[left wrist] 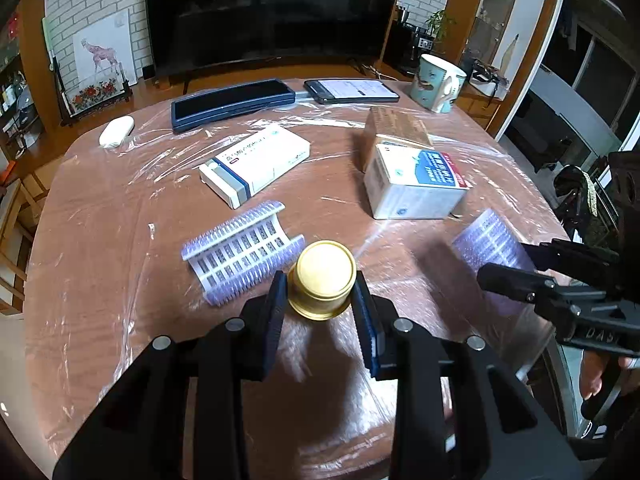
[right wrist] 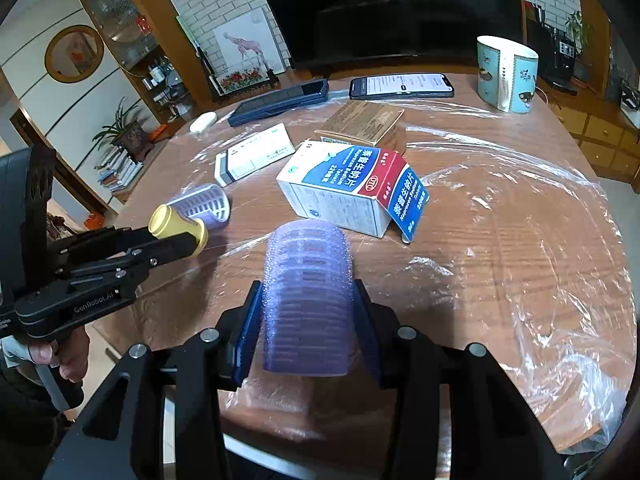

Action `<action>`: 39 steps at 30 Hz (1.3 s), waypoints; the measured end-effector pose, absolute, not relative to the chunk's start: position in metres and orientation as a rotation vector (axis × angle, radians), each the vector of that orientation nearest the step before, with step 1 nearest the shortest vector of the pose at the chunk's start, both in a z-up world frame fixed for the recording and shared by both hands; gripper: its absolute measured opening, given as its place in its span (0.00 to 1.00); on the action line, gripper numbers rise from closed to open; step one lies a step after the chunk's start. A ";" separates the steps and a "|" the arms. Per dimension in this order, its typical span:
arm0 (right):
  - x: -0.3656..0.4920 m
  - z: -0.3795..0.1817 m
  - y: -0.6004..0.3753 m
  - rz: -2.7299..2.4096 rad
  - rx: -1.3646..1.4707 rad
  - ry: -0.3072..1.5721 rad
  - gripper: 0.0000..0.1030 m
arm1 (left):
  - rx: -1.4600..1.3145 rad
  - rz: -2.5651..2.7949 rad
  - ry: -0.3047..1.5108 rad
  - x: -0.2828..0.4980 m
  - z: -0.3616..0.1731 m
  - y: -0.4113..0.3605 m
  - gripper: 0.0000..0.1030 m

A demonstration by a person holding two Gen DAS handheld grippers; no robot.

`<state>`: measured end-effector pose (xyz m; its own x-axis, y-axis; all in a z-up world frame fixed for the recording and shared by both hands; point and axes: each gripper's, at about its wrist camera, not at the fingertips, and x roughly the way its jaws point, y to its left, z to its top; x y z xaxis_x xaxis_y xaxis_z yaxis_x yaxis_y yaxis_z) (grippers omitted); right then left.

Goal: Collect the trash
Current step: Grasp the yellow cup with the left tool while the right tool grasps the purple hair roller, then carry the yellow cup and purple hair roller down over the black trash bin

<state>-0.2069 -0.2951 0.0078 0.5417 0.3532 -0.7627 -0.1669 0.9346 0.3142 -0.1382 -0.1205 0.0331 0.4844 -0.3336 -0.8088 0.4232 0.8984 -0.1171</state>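
Note:
My left gripper [left wrist: 320, 292] is shut on a gold bottle cap [left wrist: 322, 278], held above the table; the cap also shows in the right wrist view [right wrist: 176, 224]. My right gripper [right wrist: 308, 300] is shut on a purple hair roller [right wrist: 308, 292], which shows at the right in the left wrist view [left wrist: 490, 240]. A second purple roller, split open [left wrist: 240, 250], lies on the table just beyond the left gripper. An opened blue, red and white medicine box [right wrist: 352, 188], a tan box [right wrist: 362, 122] and a white and blue box [left wrist: 254, 164] lie mid-table.
The round wooden table is covered with clear plastic film [right wrist: 560, 320]. At the back are a phone [right wrist: 400, 86], a dark blue case [left wrist: 232, 102], a white oval object [left wrist: 116, 131] and a teal mug [right wrist: 506, 74]. A TV [left wrist: 268, 12] stands behind.

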 end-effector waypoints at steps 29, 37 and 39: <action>-0.271 0.013 -0.309 0.385 0.174 0.972 0.42 | 0.119 -0.468 0.971 -0.208 0.036 -0.120 0.34; -0.289 0.015 -0.311 0.413 0.157 0.976 0.42 | 0.131 -0.485 0.968 -0.227 0.040 -0.121 0.34; -0.291 0.016 -0.311 0.417 0.153 0.976 0.42 | 0.133 -0.492 0.966 -0.232 0.041 -0.122 0.34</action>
